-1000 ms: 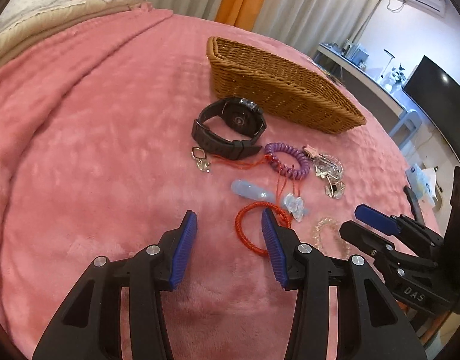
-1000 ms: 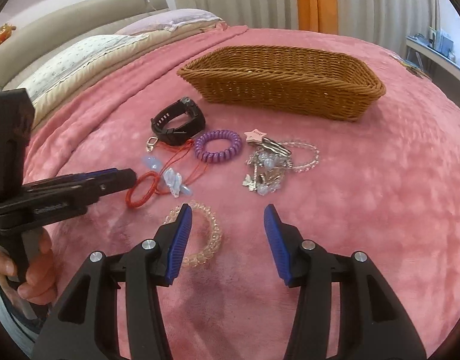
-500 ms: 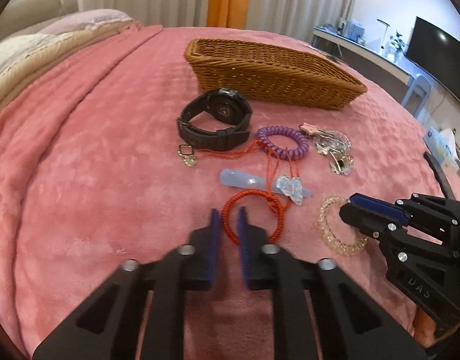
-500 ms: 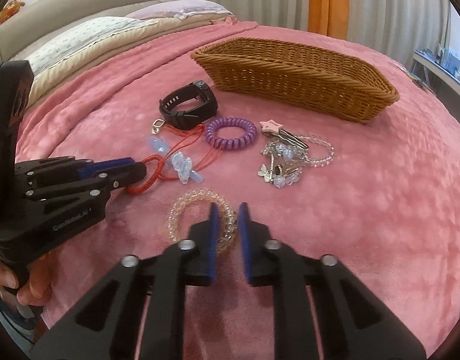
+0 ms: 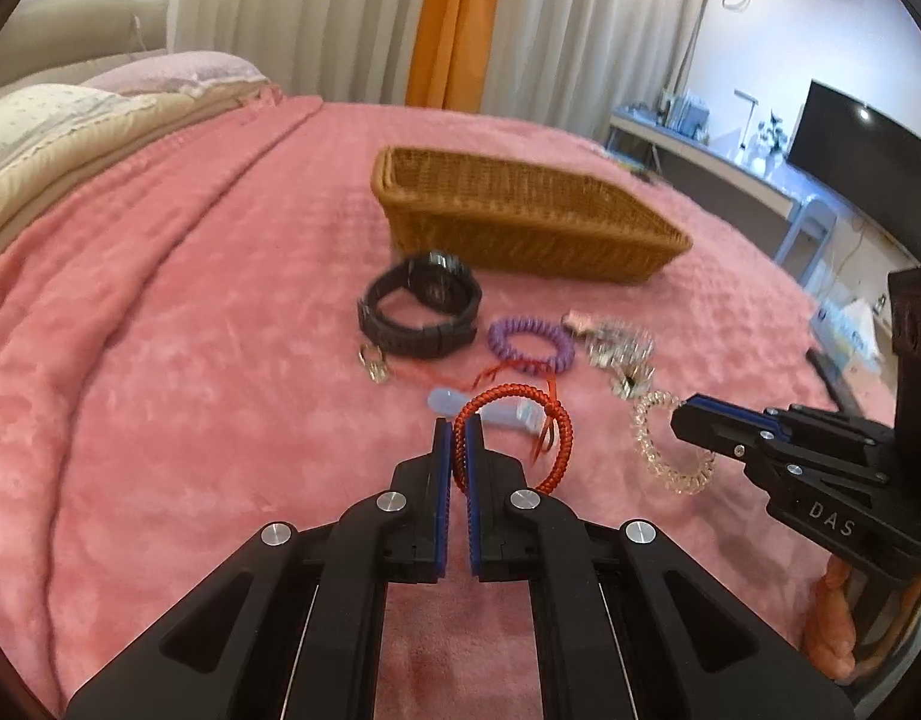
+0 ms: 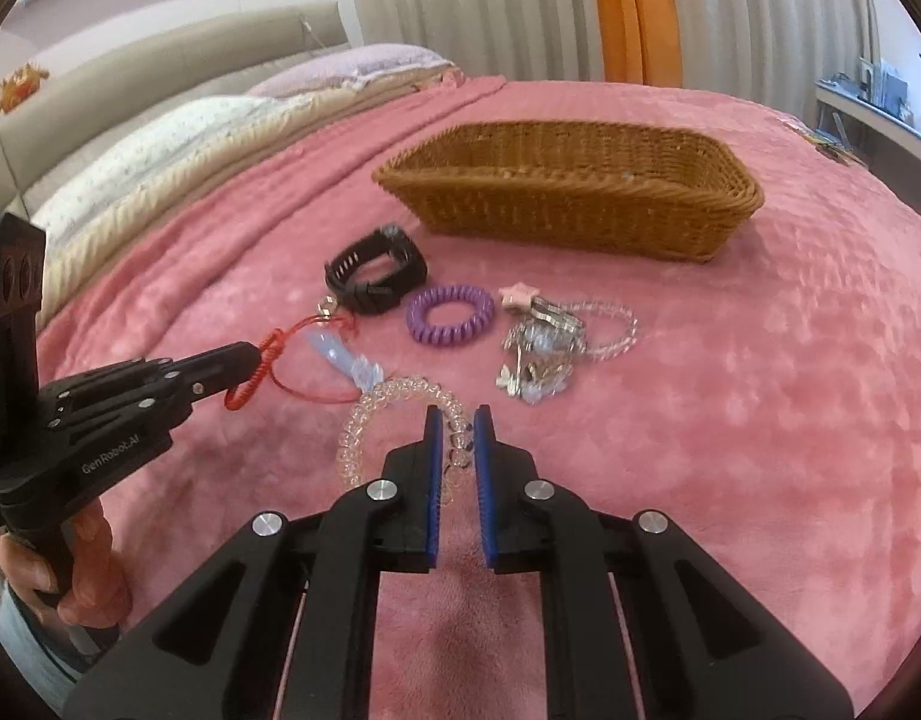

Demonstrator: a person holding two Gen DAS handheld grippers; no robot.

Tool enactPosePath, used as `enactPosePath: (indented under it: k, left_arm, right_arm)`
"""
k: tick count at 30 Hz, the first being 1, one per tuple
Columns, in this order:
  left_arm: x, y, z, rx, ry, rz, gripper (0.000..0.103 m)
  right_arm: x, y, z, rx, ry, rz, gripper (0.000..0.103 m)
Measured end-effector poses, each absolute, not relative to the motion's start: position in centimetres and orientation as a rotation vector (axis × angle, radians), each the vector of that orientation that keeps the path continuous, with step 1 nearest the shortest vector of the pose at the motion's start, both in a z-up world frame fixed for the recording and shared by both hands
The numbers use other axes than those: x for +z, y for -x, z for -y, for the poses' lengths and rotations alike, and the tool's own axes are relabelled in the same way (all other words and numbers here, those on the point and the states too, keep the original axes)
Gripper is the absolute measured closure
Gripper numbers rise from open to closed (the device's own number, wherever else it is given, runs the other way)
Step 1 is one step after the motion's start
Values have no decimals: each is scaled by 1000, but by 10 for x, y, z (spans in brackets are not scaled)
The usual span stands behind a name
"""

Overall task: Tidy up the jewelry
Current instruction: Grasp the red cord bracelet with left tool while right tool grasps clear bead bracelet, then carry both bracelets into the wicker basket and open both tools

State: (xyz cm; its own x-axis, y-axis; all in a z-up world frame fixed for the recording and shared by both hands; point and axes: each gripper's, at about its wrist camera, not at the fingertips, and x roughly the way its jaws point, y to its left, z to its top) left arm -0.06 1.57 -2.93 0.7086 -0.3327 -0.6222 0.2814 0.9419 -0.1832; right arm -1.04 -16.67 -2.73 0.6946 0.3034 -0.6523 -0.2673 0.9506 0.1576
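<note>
We hold a two-finger gripper in each hand over a pink blanket (image 5: 160,360) where jewelry lies scattered. The left gripper (image 5: 458,438), low in the centre of the left wrist view, is clamped on the near edge of a red braided bracelet (image 5: 520,420), whose loop stands up off the blanket. The right gripper (image 6: 457,438), low centre of its own view, is clamped on the near rim of a clear coiled bracelet (image 6: 394,396).

A wicker basket (image 6: 580,204) sits in the upper middle of both views, well apart from both grippers, and looks like the place for these pieces. Still on the blanket between are a black watch (image 5: 424,312), a purple coil band (image 6: 451,315) and a silvery tangle of charms and beads (image 6: 544,354).

What could go wrong, in our judgement: a thin red cord (image 6: 316,390) trails from the red bracelet under a pale blue charm (image 6: 352,366), so lifting may drag that charm along. Each grip also catches only one edge, so a bracelet could slip free on the way to the basket.

The right wrist view shows the left gripper from the side at centre left, with the red bracelet hanging from its tip and the person's hand (image 6: 82,576) on the handle. The left wrist view shows a desk and dark screen (image 5: 850,180) at upper right, which the other view misses.
</note>
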Motion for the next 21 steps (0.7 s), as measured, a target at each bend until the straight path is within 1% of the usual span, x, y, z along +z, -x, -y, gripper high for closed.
enactPosePath:
  k: [5, 12, 17, 21]
  left_arm:
    - [-2, -1, -23, -349, 91, -642, 101]
    - [39, -11, -21, -366, 82, -549, 101]
    - [72, -40, -14, -379, 81, -491, 101]
    - [91, -70, -4, -374, 68, -457, 101]
  right_arm:
    - [-7, 11, 169, 316, -55, -705, 94]
    - [40, 1, 171, 311, -33, -628, 94]
    - [72, -23, 178, 290, -13, -580, 94]
    - [90, -59, 189, 248, 2, -546, 94]
